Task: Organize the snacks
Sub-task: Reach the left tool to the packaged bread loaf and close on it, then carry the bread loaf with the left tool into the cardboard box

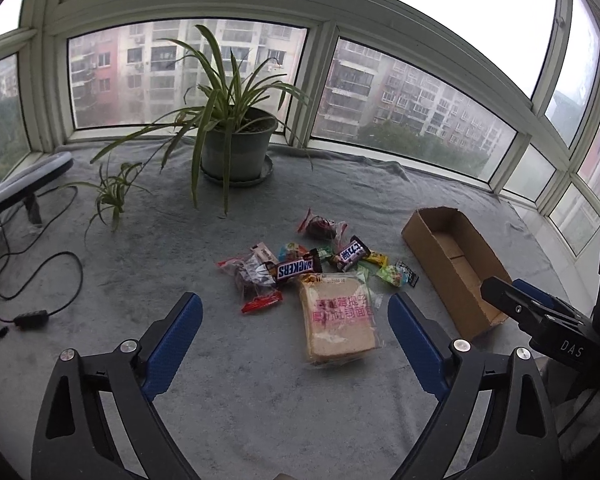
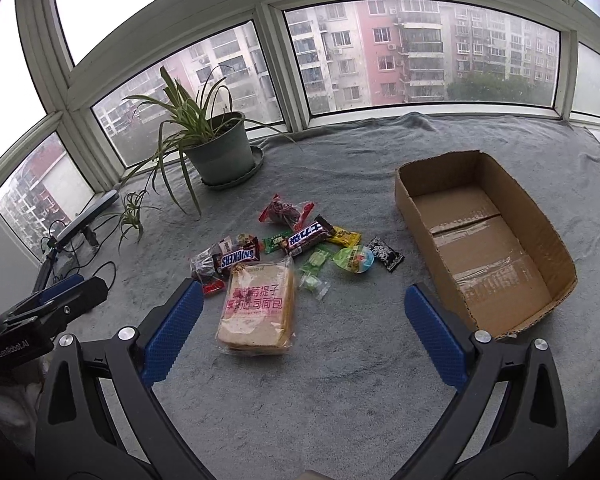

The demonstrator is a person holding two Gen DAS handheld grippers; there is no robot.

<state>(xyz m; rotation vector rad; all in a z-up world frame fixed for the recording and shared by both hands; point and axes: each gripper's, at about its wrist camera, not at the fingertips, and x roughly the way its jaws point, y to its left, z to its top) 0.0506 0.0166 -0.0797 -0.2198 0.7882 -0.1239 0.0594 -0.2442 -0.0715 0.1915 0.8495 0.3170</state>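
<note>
A pile of snacks lies on the grey cloth: a wrapped bread slice pack (image 1: 338, 318) (image 2: 258, 308) nearest me, a Snickers bar (image 1: 296, 268) (image 2: 239, 258), a second chocolate bar (image 1: 352, 254) (image 2: 306, 236), red packets and small green and yellow sweets. An empty open cardboard box (image 1: 456, 268) (image 2: 480, 240) stands to their right. My left gripper (image 1: 296, 312) is open and empty, just short of the bread. My right gripper (image 2: 304, 300) is open and empty, between the bread and the box. Each gripper shows at the edge of the other's view.
A potted spider plant (image 1: 236, 148) (image 2: 216, 152) stands behind the snacks by the windows, its shoots trailing left. A ring light (image 1: 28, 184) and black cables (image 1: 40, 280) lie at the far left. The grey cloth (image 1: 260, 400) covers the whole ledge.
</note>
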